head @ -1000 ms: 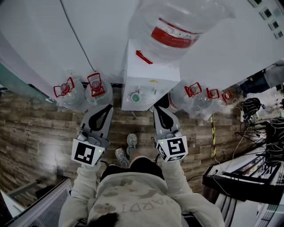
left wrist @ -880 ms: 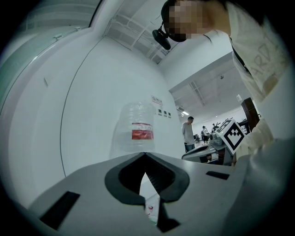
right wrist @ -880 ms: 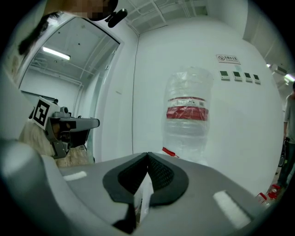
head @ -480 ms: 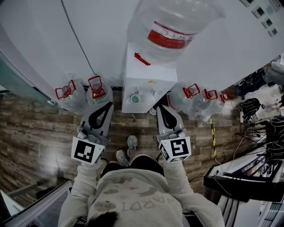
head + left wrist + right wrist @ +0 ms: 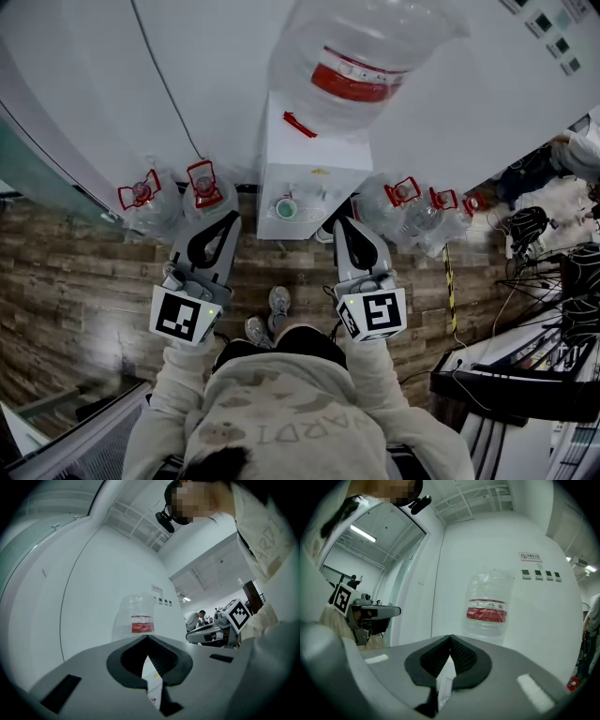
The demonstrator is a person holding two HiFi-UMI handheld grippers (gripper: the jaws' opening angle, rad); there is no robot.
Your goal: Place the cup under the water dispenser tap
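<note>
A white water dispenser (image 5: 314, 141) stands against the wall with a big clear bottle (image 5: 361, 66) on top. A small greenish cup (image 5: 287, 208) sits in its tap recess, below the taps. My left gripper (image 5: 231, 218) hovers in front of the dispenser's left corner, shut and empty. My right gripper (image 5: 343, 224) hangs off the right corner, also shut with nothing in it. Neither touches the cup. The left gripper view shows the left gripper (image 5: 147, 637) with tips together under the bottle (image 5: 137, 616). The right gripper view shows the same of the right gripper (image 5: 450, 637), with the bottle (image 5: 487, 606) beyond.
Spare water bottles with red caps stand on the wood floor left (image 5: 150, 202) and right (image 5: 417, 211) of the dispenser. The person's shoes (image 5: 267, 314) are between the grippers. A desk with cables and gear (image 5: 534, 356) fills the right side.
Both grippers have risen a little in front of the dispenser and stay shut. The cup has not moved.
</note>
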